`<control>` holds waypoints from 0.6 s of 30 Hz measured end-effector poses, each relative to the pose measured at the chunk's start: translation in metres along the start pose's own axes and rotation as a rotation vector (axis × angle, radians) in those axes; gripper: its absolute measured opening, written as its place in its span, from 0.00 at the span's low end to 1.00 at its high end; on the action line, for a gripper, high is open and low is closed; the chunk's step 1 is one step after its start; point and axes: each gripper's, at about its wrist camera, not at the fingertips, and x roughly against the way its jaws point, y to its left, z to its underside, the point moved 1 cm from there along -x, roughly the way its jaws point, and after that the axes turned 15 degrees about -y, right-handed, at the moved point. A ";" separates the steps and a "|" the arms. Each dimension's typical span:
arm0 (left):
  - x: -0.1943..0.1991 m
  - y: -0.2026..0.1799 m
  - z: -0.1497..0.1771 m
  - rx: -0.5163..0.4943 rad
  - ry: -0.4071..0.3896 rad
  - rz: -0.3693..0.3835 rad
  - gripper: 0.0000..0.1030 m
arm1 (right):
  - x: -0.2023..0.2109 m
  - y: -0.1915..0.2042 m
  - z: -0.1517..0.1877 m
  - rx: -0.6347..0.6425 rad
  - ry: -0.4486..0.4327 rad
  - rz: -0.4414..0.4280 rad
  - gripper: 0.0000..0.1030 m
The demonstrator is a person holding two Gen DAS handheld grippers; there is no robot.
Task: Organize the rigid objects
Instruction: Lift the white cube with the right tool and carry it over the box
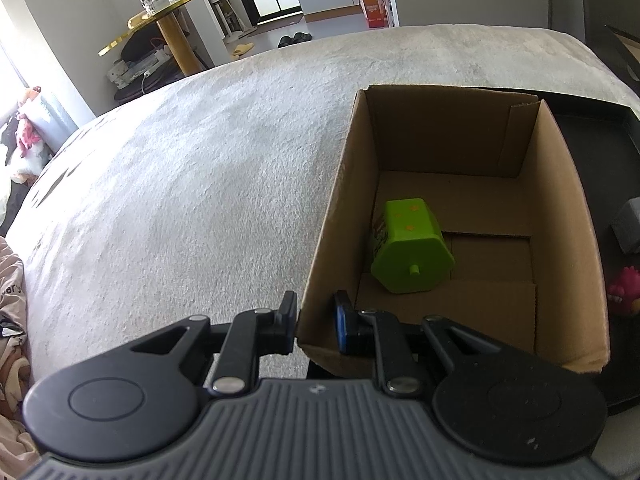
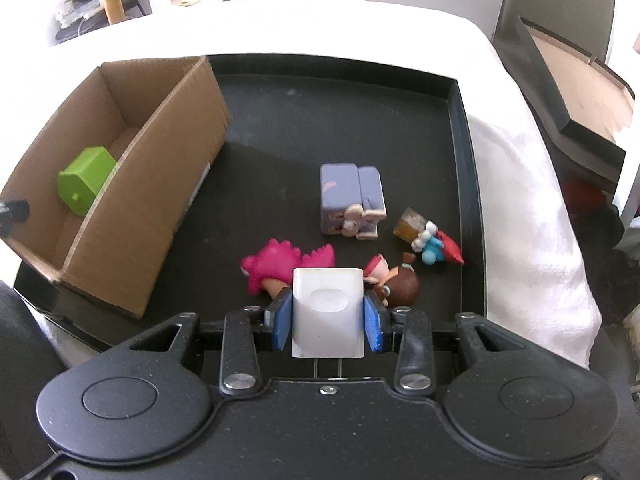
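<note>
A brown cardboard box [image 1: 560, 184] stands open with a green hexagonal block [image 1: 408, 252] lying inside; both show in the right wrist view, the box [image 2: 160, 184] and the block [image 2: 86, 180]. My left gripper [image 1: 316, 320] is shut on the box's near left wall. My right gripper [image 2: 328, 316] is shut on a white charger plug [image 2: 328, 312], held above a black tray [image 2: 456, 128]. On the tray lie a pink dinosaur toy [image 2: 276, 264], a purple block toy [image 2: 348, 200], a brown-haired doll [image 2: 396, 284] and a small blue and red figure [image 2: 436, 244].
The tray and box rest on a white cloth-covered surface [image 1: 180, 168]. A dark open case [image 2: 568, 92] lies at the right. A gold-topped side table with glass jars [image 1: 160, 12] stands in the room behind. Soft toys [image 1: 28, 136] lie far left.
</note>
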 end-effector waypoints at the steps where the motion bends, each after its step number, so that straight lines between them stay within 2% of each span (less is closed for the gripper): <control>1: 0.000 0.000 0.000 0.002 0.001 0.000 0.17 | 0.002 0.001 -0.002 0.000 -0.006 -0.002 0.36; 10: 0.000 0.004 0.000 0.021 0.002 0.009 0.17 | 0.016 0.006 -0.030 -0.005 -0.091 -0.002 0.36; 18: 0.001 0.012 0.000 0.076 -0.003 0.029 0.16 | 0.023 0.021 -0.051 0.020 -0.137 -0.018 0.36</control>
